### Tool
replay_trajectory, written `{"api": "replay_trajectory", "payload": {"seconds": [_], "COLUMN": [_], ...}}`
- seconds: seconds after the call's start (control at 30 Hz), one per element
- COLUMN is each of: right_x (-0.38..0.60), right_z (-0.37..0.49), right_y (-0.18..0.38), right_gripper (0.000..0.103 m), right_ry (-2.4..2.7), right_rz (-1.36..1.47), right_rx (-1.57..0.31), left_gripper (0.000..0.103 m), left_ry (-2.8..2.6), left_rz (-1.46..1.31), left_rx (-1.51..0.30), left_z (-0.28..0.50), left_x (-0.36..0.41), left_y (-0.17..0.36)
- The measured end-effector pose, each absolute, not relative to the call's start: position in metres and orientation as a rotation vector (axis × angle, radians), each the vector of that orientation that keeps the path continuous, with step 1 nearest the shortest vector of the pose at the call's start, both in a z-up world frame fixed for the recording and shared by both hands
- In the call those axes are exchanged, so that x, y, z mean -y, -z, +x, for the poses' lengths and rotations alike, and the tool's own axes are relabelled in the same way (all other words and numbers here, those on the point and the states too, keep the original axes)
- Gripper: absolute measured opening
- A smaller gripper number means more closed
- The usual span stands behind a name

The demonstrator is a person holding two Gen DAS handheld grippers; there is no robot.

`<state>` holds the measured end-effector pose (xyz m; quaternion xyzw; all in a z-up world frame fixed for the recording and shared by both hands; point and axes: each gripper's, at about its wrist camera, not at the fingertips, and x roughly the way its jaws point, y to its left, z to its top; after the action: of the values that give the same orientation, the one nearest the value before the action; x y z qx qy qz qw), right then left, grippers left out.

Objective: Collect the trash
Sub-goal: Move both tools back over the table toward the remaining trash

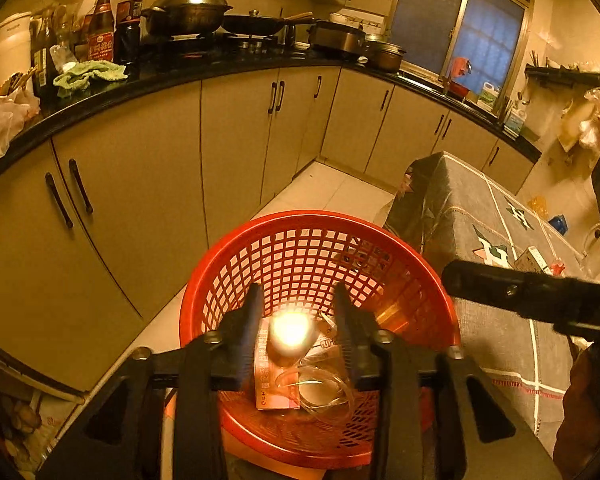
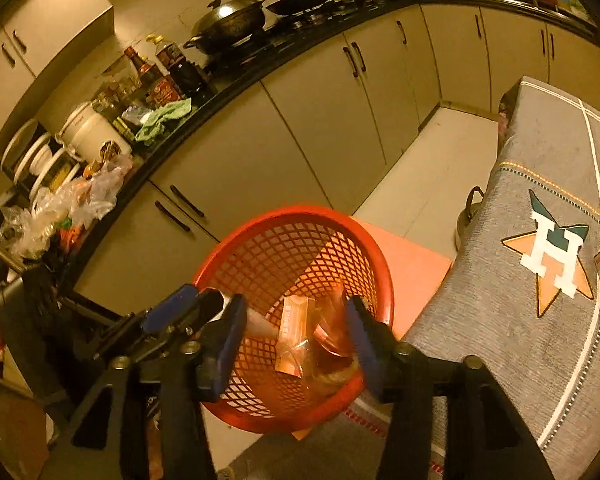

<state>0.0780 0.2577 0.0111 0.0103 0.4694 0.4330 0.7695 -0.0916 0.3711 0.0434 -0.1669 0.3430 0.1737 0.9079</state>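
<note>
Both grippers tilt down over the red basket (image 1: 228, 280). Left gripper (image 1: 296, 320) stands narrowly parted around a glaring white object (image 1: 290, 334) (pad contact unclear). Right gripper (image 2: 296, 340) gapes wide, empty; an orange packet (image 2: 292, 332) lies inside at 6 o'clock.

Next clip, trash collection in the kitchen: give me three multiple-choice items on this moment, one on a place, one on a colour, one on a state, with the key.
1. Where is the green cloth?
A. on the black counter
B. in the basket
C. on the floor

2. What colour is the mesh basket?
A. blue
B. red
C. white

3. What does the basket hold?
A. nothing
B. a pan
C. a printed packet and clear plastic

Key: 1 A, the cloth lies beside the bottles on the counter; 2 B, its rim and mesh are red in both views; 3 C, both lie at the basket's bottom.
</note>
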Motion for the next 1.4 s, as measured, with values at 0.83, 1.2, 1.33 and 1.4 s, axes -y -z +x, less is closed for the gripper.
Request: {"api": "replay_trajectory", "payload": {"seconds": [0.83, 1.2, 1.33, 1.4], "right_x": [-0.103, 0.035, 0.089, 0.115], "right_z": [0.042, 0.041, 0.052, 0.061], "right_y": [-0.028, -0.049, -0.053, -0.052], "right_gripper": [0.061, 0.061, 0.060, 0.061], "right_ry": [-0.823, -0.649, -0.553, -0.512], "right_rz": [0.116, 0.214, 0.287, 0.334], "right_rx": [-0.930, -0.827, -0.799, -0.794], "left_gripper": [0.046, 0.050, 0.050, 0.050], "left_ry": [-0.195, -0.066, -0.012, 0.023], "left_rz": [-0.250, -0.179, -0.147, -0.137], "left_rx": [-0.694, -0.744, -0.771, -0.786], "left_z": [-0.096, -0.073, -0.062, -0.057], "left_x": [-0.265, -0.187, -0.153, -0.136], "left_y": [-0.077, -0.079, -0.081, -0.083]}}
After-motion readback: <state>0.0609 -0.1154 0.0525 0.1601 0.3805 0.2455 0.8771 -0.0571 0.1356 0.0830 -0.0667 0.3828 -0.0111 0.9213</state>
